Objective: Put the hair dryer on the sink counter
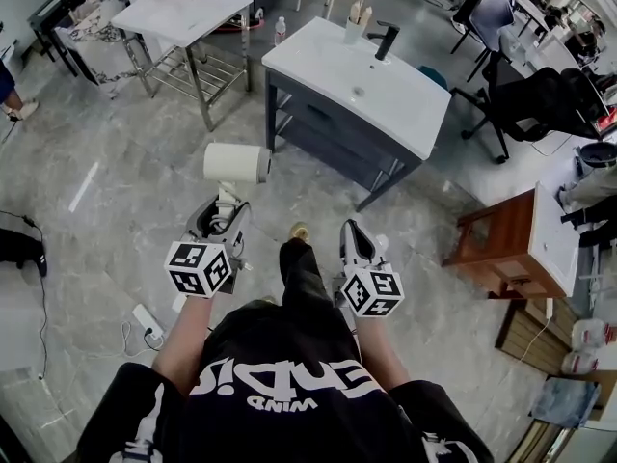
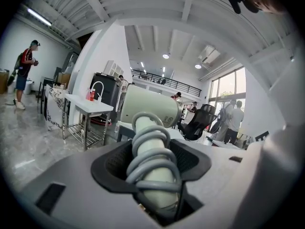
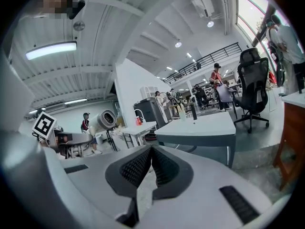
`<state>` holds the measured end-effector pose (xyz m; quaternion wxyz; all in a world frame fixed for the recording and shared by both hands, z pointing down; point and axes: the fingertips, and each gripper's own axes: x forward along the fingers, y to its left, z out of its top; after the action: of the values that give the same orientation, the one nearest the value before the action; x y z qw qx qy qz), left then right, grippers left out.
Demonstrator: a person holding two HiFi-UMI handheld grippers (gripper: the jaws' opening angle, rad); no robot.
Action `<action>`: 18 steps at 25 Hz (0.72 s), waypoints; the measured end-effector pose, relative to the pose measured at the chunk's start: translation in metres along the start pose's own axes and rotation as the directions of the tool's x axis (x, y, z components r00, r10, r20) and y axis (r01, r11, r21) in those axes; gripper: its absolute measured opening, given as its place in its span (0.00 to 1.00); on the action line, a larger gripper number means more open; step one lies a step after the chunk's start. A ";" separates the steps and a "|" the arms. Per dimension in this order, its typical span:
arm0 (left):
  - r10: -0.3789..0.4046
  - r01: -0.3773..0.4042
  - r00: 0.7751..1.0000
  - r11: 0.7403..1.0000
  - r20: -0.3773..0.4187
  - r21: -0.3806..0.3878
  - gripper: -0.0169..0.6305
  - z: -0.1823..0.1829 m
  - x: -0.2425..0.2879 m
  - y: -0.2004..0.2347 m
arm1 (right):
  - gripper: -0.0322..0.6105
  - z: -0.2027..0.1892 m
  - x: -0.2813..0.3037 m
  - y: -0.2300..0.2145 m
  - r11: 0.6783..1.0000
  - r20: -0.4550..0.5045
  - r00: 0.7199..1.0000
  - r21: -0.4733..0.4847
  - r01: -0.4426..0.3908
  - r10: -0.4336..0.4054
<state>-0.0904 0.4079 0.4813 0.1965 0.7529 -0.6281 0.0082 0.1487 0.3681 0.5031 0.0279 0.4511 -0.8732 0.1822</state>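
Two grippers are in my hands, and only the left gripper (image 1: 222,222) carries something: its jaws stand wide and pinch the handle of the hair dryer (image 1: 236,163). The jaws of my right gripper (image 1: 355,241) are pressed together, with nothing between them.

I judge that the step in hand is the carrying. The hair dryer is up in the air in front of me, above the floor (image 1: 125,123), and the sink worktop (image 1: 410,99) is well apart from it, ahead and to my right. It is not yet set down. For the next move I think I must walk closer and bring the left gripper over a bare part of the white top, away from the black tap (image 1: 386,40). Then I lower the hair dryer until it rests, and only then spread the jaws.

The hair dryer is pale, cream or light grey, with a short round barrel across the top of an upright handle. A grey cord (image 2: 152,149) is wound in several loops round the handle, so it seems my jaws press on the cord as well. The loops may slip a little at release.
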 end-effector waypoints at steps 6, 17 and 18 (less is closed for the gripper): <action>-0.023 0.023 1.000 1.000 0.005 -0.015 0.40 0.008 0.040 0.013 | 0.09 0.012 0.035 -0.021 1.000 0.025 0.999 0.014 0.025 -0.025; -0.036 0.036 0.999 0.999 0.001 -0.034 0.40 0.049 0.140 0.036 | 0.09 0.057 0.136 -0.069 1.000 0.036 0.999 0.017 0.014 -0.014; -0.035 0.035 0.999 0.999 -0.002 -0.037 0.40 0.054 0.148 0.038 | 0.09 0.064 0.144 -0.073 1.000 0.036 0.999 0.017 0.011 -0.012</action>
<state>-0.1080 0.2462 0.4806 0.2114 0.7598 -0.6148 -0.0058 0.1287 0.1956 0.4953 0.0095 0.4595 -0.8694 0.1815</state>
